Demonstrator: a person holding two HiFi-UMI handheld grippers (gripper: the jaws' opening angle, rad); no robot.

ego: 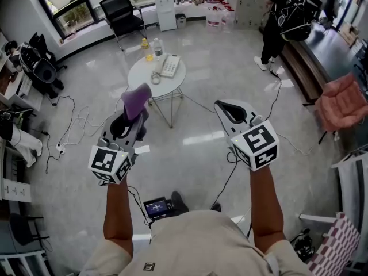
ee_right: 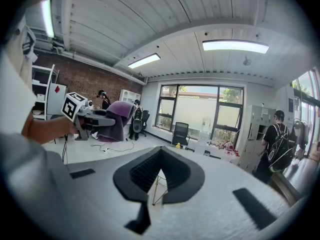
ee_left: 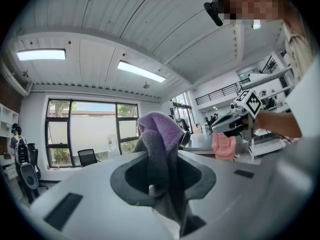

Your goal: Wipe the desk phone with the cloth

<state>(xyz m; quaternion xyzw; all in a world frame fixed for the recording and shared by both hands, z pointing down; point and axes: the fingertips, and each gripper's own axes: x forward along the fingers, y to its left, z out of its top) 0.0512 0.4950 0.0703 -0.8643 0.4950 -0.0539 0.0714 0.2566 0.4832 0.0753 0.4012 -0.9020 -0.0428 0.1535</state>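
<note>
Left claw [ego: 131, 119] gripped the cloth [ego: 137, 99], right claw [ego: 225, 109] sat closed and empty; desk phone [ego: 170, 65] lay well ahead, apparently unwiped.

Office, black office chair [ego: 122, 13], large windows [ego: 63, 7], desk phone [ego: 170, 65] on round table [ego: 139, 72]

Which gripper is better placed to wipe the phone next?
Left. The left gripper clamps the purple cloth in its jaws; the right gripper is shut and empty. Both are short of the desk phone.
</note>
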